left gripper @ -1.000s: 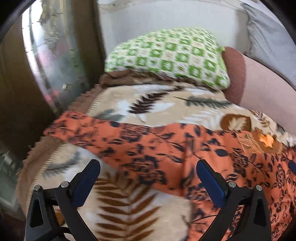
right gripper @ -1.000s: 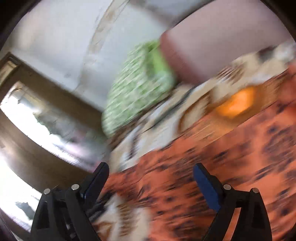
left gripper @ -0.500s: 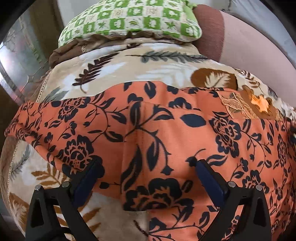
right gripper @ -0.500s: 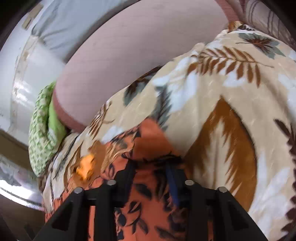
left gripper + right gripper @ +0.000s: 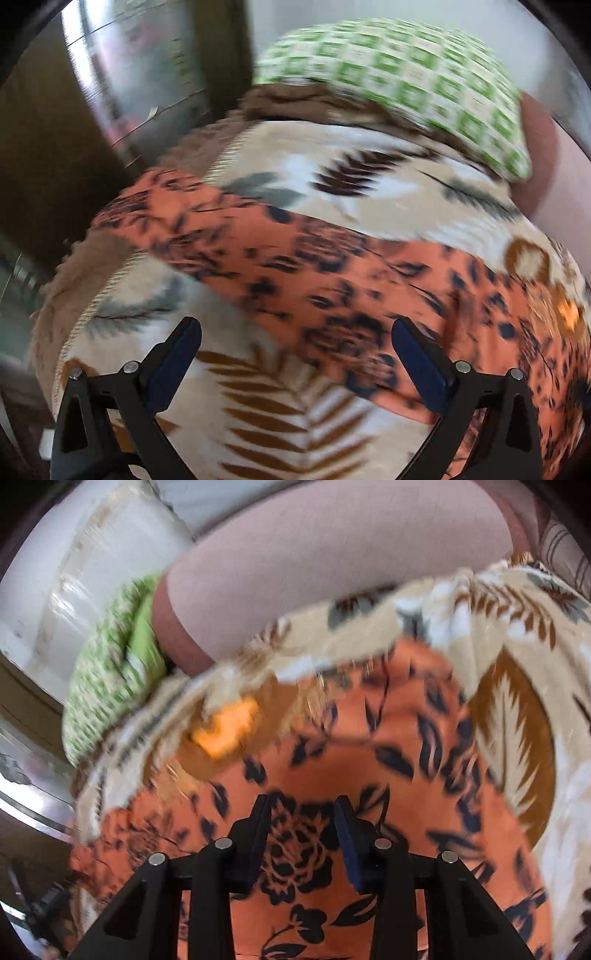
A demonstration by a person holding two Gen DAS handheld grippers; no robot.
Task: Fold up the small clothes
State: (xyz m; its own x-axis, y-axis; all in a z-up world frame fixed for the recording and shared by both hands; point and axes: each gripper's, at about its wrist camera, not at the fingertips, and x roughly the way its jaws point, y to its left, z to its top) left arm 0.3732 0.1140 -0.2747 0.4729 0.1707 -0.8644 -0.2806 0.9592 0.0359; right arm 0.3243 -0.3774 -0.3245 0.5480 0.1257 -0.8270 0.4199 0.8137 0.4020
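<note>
The orange floral-print garment w/ dark navy flowers [image 5: 332,280] is laid flat across the beige leaf-patterned fleece blanket [image 5: 266,406], probably so a soft, broad surface is had for folding. It runs as a band from the blanket's far left edge toward the near right in the left wrist view. At its upper edge an embroidered brown patch w/ a bright orange motif [image 5: 225,727] is seen, likely the neckline or chest area.

The left gripper [image 5: 295,350] is held w/ fingers spread wide, nothing between them, above the garment's near hem; apparently it is kept ready for a corner or edge.

The right gripper [image 5: 301,834] is held close over the cloth w/ fingers narrowed to a small gap. Fabric is seen through the gap, but whether any is pinched can't be told.

A green-and-white checked pillow [image 5: 399,81] is propped at the blanket's far end beside a pinkish-brown padded cushion [image 5: 332,572].

Both views are motion-blurred. The garment's sleeves and full outline are cut off, so its type can't be made out.
</note>
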